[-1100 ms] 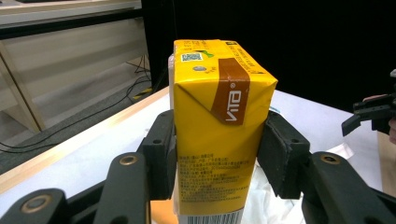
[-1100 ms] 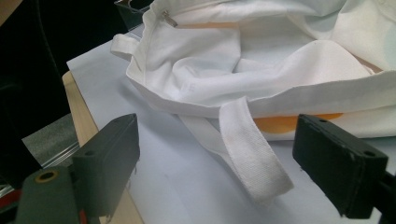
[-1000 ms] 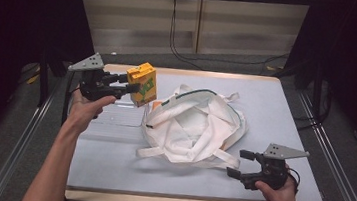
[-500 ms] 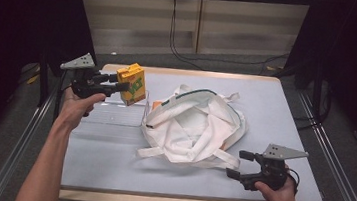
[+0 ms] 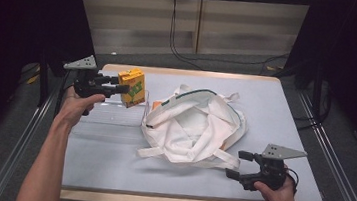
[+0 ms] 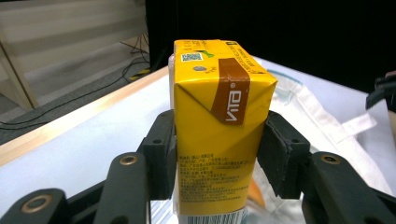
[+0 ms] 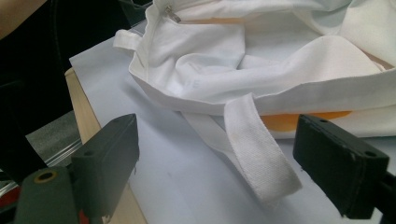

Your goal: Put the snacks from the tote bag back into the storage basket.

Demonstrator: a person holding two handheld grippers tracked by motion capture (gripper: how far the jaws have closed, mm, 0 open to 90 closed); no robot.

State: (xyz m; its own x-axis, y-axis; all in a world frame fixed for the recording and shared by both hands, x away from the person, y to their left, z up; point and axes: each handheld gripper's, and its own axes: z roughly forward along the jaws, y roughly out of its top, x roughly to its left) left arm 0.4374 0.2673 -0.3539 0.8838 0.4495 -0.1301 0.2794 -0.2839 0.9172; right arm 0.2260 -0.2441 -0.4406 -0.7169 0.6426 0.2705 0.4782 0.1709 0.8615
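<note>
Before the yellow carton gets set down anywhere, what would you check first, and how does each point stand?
1. Left tool clamped on the yellow carton, both sides: ok.
2. Carton upright in the grip: ok.
3. Clear tray beneath the carton free to receive it: cannot tell.
4. Carton apart from the white bag: ok.
5. Right tool open and holding nothing: ok.
6. Bag strap lies between the right tool's jaws, untouched: ok.

Your left gripper (image 6: 219, 154) clamps a yellow drink carton (image 6: 217, 126) upright between its 2 black jaws, above the table's (image 6: 88, 144) wooden edge, white bag (image 6: 327, 112) behind.
</note>
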